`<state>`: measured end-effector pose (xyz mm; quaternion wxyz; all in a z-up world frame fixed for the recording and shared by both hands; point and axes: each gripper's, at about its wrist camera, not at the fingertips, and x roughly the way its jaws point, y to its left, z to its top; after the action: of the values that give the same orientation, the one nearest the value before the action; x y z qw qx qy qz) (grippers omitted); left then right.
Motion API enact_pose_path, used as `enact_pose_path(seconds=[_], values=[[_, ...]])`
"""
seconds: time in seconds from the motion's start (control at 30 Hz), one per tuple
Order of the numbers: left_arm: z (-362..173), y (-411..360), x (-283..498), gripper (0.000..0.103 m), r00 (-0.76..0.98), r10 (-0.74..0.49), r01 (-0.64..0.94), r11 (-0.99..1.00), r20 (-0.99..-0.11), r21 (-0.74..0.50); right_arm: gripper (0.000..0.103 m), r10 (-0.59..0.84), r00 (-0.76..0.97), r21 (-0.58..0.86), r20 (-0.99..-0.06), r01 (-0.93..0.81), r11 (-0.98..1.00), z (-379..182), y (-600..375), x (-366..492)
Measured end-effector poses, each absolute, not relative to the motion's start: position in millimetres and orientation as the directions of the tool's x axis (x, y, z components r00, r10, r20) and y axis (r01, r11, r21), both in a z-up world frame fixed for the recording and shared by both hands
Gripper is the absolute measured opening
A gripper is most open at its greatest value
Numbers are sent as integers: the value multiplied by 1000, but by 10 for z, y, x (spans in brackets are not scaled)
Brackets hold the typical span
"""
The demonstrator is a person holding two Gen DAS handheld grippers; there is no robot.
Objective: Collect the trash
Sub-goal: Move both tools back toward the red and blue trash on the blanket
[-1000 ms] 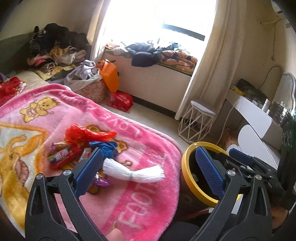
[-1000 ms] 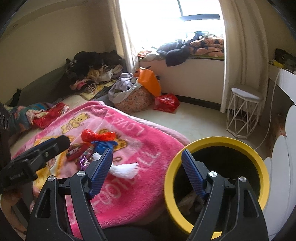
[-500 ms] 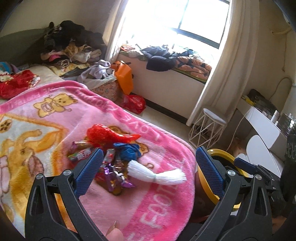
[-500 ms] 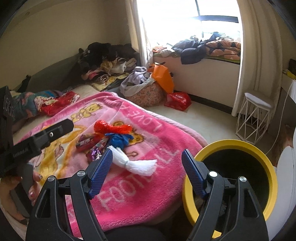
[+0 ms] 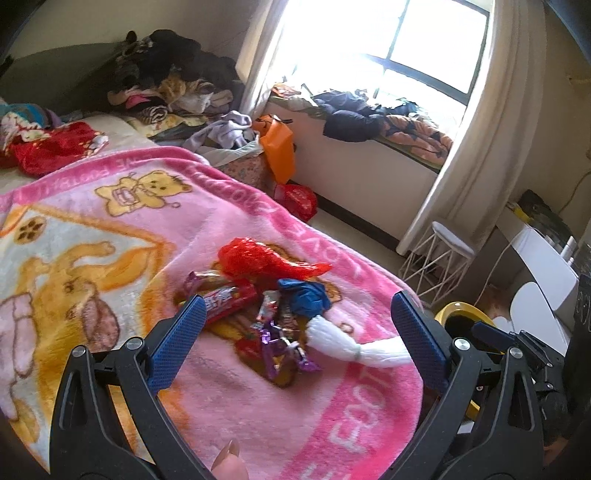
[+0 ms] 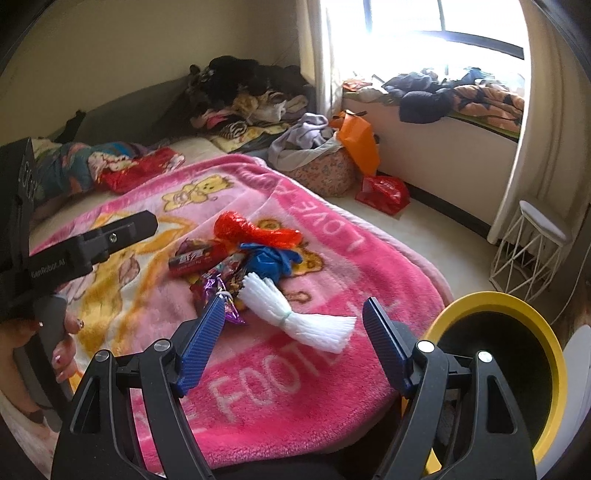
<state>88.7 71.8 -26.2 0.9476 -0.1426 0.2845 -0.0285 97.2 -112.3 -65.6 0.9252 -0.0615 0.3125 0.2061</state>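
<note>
Both released claws, left (image 5: 295, 332) and right (image 6: 295, 336), nearer the trash pile (image 6: 243, 258) than before, nothing grasped.

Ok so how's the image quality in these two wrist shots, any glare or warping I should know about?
Left wrist view: the window is blown out to white, while the trash pile on the blanket stays sharp. Right wrist view: the same glare at the window, fisheye bending of walls and curtain, dark corners; the yellow-rimmed bin is clear.
</note>
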Motion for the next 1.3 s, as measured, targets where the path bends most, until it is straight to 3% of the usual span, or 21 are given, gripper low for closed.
enact_pose_path(seconds=[0.6,0.83,0.9,1.1,1.3], values=[[-571,1223,1054,92,801,-79,-131,944,-593,-304,74,339,674,-32,-657,-474,880,-916,-816,1245],[-760,1394,1311,91,760,-100,-104,957,-642,-272,74,320,665,-46,-675,-471,881,-1005,-789,1383],[-787,1396,1373,79,748,-108,-90,961,-655,-261,74,310,662,-57,-683,-471,881,-1046,-784,1428],[-851,1264,1502,66,717,-167,-1,971,-676,-240,74,298,646,-64,-703,-474,878,-1157,-775,1548],[-931,1120,1698,66,675,-177,60,981,-716,-186,74,287,605,-82,-743,-507,858,-1297,-705,1659]])
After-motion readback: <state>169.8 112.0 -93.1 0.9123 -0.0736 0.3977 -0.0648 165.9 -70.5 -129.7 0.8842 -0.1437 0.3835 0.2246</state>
